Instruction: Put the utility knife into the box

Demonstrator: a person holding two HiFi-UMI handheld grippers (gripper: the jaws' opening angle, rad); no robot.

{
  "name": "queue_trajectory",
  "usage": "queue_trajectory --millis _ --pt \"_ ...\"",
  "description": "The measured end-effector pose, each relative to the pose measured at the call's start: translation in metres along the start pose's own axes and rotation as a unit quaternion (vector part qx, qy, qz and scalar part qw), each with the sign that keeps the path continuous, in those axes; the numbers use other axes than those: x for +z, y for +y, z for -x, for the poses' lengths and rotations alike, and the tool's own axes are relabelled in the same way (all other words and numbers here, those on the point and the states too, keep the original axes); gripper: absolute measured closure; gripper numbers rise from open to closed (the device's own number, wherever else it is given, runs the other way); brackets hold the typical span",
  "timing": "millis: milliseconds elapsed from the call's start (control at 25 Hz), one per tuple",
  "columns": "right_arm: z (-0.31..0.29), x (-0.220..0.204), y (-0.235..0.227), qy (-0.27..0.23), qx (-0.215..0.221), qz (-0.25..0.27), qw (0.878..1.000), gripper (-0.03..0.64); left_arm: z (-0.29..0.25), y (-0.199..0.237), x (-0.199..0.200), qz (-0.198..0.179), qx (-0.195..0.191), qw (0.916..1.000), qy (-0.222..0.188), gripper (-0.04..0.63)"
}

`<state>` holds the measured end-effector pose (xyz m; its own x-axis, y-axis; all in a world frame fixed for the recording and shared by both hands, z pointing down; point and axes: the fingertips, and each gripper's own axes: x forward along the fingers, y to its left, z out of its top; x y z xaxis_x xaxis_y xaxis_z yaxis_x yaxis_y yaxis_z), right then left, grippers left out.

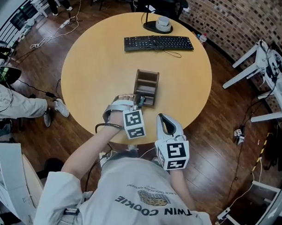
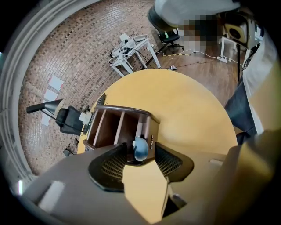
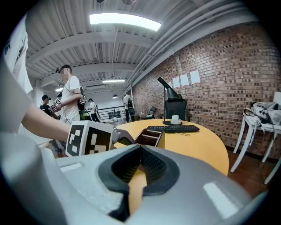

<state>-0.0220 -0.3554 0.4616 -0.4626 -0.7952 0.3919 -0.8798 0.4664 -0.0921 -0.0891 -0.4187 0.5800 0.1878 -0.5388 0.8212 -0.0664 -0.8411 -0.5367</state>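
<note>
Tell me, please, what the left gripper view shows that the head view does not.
Only the left gripper view: the jaws of the left gripper standing apart, clear of the utility knife in the end compartment of the box. Only the head view: the right gripper near the edge of the table. Both: the box on the round table.

A black keyboard (image 1: pixel 158 43) lies on the round table (image 1: pixel 87 71) near a cup (image 1: pixel 163 24).
</note>
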Motion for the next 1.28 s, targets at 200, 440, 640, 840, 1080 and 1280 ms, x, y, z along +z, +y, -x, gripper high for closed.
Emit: queue_trajectory --millis 200,440,640,840,1080,1280 --pt "0.007 -0.003 -0.001 -0.002 0.011 0.003 1.0 0.614 0.01 -0.003 0.001 0.033 0.005 0.9994 -0.006 0.367" --pt "0.018 -0.003 0.004 -0.005 0.04 0.011 0.999 0.614 0.03 -0.009 -0.003 0.096 0.02 0.9952 -0.002 0.37" --pt "0.027 -0.006 0.014 -0.008 0.076 0.022 0.997 0.614 0.057 -0.018 -0.001 0.146 0.061 0.9872 -0.019 0.434" --pt "0.045 -0.006 0.025 -0.013 0.109 0.037 0.993 0.614 0.092 -0.026 0.007 0.191 0.106 0.9754 -0.031 0.512" --pt "0.069 -0.01 0.035 -0.02 0.157 0.056 0.986 0.614 0.126 -0.047 0.018 0.248 0.148 0.9568 -0.035 0.558" --pt "0.095 -0.017 0.041 -0.018 0.191 0.068 0.979 0.614 0.16 -0.068 0.041 0.29 0.167 0.9411 -0.052 0.577"
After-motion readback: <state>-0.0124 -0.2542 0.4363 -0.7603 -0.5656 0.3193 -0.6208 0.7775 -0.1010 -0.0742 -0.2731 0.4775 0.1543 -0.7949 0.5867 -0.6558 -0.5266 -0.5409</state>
